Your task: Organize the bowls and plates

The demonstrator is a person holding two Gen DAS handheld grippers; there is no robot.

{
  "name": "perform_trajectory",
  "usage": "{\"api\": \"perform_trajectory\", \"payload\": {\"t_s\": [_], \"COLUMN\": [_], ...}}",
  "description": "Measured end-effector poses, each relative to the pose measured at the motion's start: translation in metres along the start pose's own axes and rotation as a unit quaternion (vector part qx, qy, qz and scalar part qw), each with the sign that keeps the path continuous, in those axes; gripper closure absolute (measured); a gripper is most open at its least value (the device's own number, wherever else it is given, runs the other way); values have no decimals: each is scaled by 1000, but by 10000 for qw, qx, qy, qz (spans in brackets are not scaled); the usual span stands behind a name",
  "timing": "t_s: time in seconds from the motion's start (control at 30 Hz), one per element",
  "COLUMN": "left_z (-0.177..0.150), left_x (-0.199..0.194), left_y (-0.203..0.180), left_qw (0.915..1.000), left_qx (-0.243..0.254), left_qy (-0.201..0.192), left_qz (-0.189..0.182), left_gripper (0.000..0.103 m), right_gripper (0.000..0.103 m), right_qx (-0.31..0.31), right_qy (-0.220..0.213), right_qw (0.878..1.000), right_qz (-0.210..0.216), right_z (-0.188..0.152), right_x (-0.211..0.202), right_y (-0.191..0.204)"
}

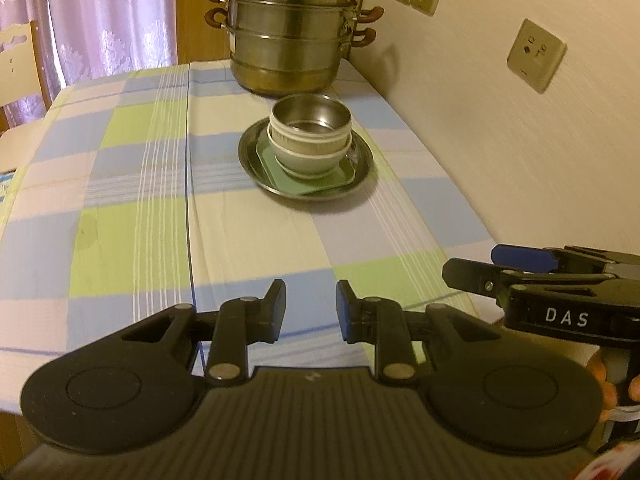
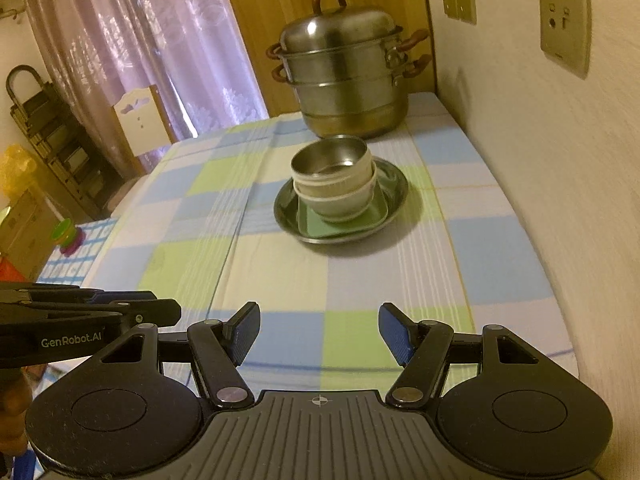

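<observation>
Both my claws hang over the near end of the table (image 1: 132,216), and neither carries anything. My left claw (image 1: 311,309) has its jaws parted only narrowly, with nothing but checked cloth showing between them; my right claw (image 2: 319,332) stands much wider, also bare. They sit side by side, the right claw just off to the right of the left one.

Ahead of both claws, well apart from them and toward the wall side, the dishes are already nested: a round metal plate (image 1: 362,148) at the bottom, a green square plate (image 1: 340,178) inside it, then a pale bowl (image 1: 308,158) with a steel bowl (image 1: 310,114) tucked into it. I judge that order is deliberate, widest at the base so the stack sits steady.

Beyond the stack, farthest from my claws, stands a tiered steamer pot (image 1: 288,36), close behind the metal plate.

With everything gathered, I reckon the sorting is about done.
</observation>
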State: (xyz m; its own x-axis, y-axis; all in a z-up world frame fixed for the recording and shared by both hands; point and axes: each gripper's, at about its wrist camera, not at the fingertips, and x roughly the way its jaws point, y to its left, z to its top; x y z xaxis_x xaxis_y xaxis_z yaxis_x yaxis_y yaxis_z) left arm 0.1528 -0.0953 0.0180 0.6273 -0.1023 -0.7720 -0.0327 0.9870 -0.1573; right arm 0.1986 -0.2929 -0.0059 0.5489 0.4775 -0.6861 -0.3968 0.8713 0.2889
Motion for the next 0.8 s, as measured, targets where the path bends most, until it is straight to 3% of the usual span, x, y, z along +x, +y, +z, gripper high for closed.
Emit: {"api": "perform_trajectory", "payload": {"t_s": [0.27,0.8], "left_z": [-23,-42], "left_x": [-10,-30], "left_y": [-8,-8], "left_qw": [9999,10000], "left_qx": [-12,-49], "left_qy": [114,-20], "left_qz": [-67,-20], "left_gripper": [79,79], "right_gripper": [37,37], "right_qx": [15,-147], "right_qy": [130,186], "right_qw": [9999,9997], "right_qz": [-11,100], "right_z": [-21,-39], "right_x": [-10,-16], "right_y": [1,21]}}
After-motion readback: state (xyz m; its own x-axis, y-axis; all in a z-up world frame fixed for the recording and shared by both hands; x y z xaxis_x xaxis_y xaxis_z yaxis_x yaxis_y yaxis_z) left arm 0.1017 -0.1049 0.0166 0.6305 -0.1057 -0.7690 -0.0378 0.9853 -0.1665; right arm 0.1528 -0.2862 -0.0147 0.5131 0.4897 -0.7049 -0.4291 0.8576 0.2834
